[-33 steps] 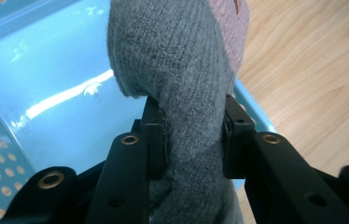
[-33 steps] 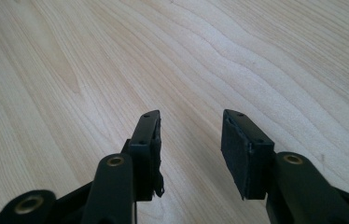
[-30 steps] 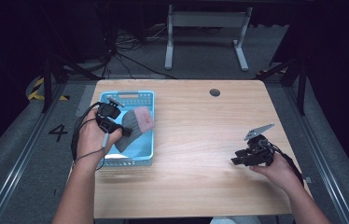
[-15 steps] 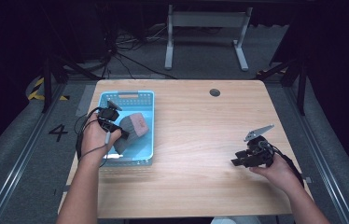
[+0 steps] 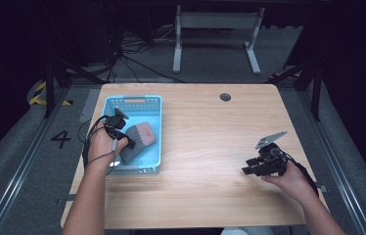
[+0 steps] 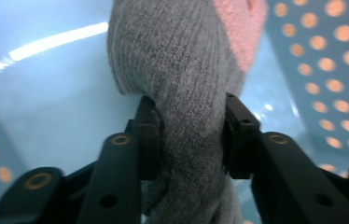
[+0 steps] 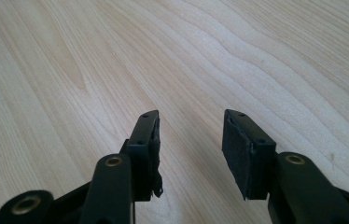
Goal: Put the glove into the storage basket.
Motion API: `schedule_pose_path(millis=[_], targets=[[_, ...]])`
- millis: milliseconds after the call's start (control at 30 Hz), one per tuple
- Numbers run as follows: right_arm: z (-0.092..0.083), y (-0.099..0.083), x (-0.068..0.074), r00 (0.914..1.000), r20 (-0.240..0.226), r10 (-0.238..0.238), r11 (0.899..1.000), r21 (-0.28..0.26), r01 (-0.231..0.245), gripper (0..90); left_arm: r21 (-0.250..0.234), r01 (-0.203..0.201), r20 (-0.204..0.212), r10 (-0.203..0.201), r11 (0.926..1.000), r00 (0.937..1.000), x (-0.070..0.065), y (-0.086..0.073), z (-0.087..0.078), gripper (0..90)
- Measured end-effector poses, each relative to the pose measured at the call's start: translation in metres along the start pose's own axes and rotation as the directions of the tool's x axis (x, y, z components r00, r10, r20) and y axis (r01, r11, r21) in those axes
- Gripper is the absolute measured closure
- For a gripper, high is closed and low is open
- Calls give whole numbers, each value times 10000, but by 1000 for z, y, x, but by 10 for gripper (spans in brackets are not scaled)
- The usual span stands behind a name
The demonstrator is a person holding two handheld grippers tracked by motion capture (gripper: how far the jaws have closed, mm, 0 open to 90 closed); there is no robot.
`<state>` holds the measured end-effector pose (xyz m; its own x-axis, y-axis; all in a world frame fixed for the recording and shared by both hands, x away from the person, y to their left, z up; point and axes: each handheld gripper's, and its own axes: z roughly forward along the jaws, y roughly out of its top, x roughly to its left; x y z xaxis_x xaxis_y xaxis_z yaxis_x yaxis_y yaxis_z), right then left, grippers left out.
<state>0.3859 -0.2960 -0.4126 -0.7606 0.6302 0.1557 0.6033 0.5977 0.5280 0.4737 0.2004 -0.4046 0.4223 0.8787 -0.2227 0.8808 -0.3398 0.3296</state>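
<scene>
Fingers [image 6: 147, 126] of the left gripper [image 5: 122, 139] have just been opening around the grey sock [image 5: 139, 139] (pink at its toe), which now lies lower than before in the blue basket [image 5: 133, 101] at the left. Far right, the right gripper [image 5: 249, 167] hovers, jaws apart and empty.
</scene>
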Motion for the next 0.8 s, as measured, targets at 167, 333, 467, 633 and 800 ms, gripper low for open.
schedule_pose_path(millis=[167,333,467,633,800], targets=[[-1,-1,1,10000,26,-41,10000,-30,41,570,-129,274,-874,-284,9995,9958,1,1,1,425],[-3,-1,-1,10000,83,18,9999,-99,-17,566,-661,53,-1169,-130,9978,9931,-6,0,-9,409],[-3,-1,-2,10000,83,25,9999,-103,-25,564,-1032,-269,-1278,136,9943,9917,-18,-4,-23,408],[-5,-1,-3,9999,135,-32,9998,-177,34,561,-1414,-825,-1025,683,9865,9924,-38,-10,-40,409],[-9,-2,-3,9998,196,-50,9996,-265,55,560,-1720,-1657,-867,1526,9711,9845,-62,-20,-55,407]])
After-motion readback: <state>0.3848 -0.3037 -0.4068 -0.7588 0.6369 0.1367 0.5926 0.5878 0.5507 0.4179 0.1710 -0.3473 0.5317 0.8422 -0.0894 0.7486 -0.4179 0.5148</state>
